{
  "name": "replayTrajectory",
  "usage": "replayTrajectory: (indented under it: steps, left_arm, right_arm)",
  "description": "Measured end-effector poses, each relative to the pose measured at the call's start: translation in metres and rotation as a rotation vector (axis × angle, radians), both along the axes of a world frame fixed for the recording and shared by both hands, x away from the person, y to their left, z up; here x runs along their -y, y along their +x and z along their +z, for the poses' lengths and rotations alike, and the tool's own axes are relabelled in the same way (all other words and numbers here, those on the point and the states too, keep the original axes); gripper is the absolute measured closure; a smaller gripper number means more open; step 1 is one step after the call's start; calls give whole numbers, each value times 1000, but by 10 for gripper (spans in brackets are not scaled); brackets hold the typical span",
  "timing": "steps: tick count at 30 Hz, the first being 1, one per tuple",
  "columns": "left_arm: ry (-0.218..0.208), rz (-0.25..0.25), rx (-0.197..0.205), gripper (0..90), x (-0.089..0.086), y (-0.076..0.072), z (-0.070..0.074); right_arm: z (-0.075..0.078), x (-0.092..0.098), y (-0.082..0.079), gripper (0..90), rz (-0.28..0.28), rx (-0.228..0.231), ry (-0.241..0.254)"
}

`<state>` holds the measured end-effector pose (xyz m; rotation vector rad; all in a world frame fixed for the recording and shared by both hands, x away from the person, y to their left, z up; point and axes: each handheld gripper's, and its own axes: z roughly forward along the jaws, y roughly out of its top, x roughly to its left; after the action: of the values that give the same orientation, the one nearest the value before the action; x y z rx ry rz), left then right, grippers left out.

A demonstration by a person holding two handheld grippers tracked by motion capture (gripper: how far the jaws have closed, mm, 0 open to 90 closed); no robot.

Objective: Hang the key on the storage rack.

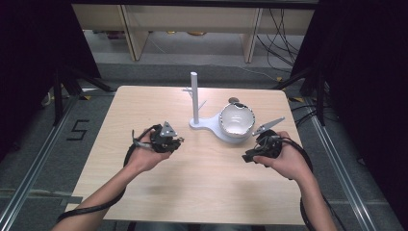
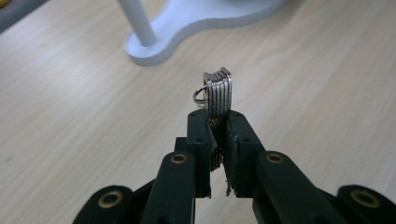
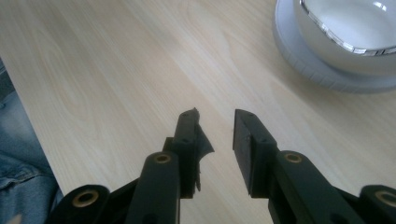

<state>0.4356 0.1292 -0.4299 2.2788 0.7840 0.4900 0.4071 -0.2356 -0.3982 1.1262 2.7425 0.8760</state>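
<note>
My left gripper (image 2: 218,123) pinches one key bunch (image 2: 218,93); my right gripper (image 3: 215,123) is spread, empty. Ahead: one white stand (image 1: 195,96), one bowl (image 1: 235,119) on its base.

Bowl (image 1: 236,120) on stand base (image 1: 207,124), post (image 1: 194,96) left of it, table (image 1: 202,192) beneath, metal stack (image 2: 218,93) probably keys

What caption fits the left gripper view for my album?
Left gripper clamps a bunch of keys above the wooden table, near a white stand.
</note>
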Motion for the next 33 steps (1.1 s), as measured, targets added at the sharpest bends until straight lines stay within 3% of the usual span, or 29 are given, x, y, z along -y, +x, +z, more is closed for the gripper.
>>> replayTrajectory:
  steps: [3,5,7,11,12,16,17,20,21,23,24,25,28,32,33]
  left_arm:
    - [-21,18,12,811,-10,8,9]
    - [-26,37,29,811,-14,14,16]
    - [-33,43,46,811,-18,20,23]
    - [-72,83,95,811,-20,29,37]
    - [-62,82,107,811,-22,31,41]
    - [-121,113,153,810,-23,41,53]
    - [-141,118,160,810,-23,43,54]
    - [-156,121,166,811,-21,47,60]
    - [-165,122,171,811,-20,48,62]
    - [-173,125,180,810,-17,52,66]
    - [-180,128,183,810,-16,53,68]
    - [-189,133,190,810,-14,54,70]
    - [-205,137,207,810,-9,60,77]
    - [-234,135,234,810,-1,64,87]
    - [-238,135,238,810,0,65,88]
  right_arm:
    - [-16,6,-5,701,-7,34,37]
    - [-28,9,-12,703,-72,16,67]
    - [-40,13,-15,703,-64,51,97]
    - [-56,23,-23,696,-96,63,119]
    - [-59,25,-24,694,-102,71,134]
    - [-72,32,-34,673,-136,90,177]
    - [-76,34,-34,668,-130,116,184]
    - [-83,37,-39,625,-146,145,218]
    - [-86,37,-43,624,-166,131,229]
    - [-91,39,-44,624,-152,170,244]
    - [-93,38,-48,624,-176,145,261]
    - [-94,40,-47,624,-161,173,251]
    - [-102,39,-52,606,-178,157,310]
    - [-105,41,-54,605,-190,157,315]
    - [-106,43,-53,604,-182,186,312]
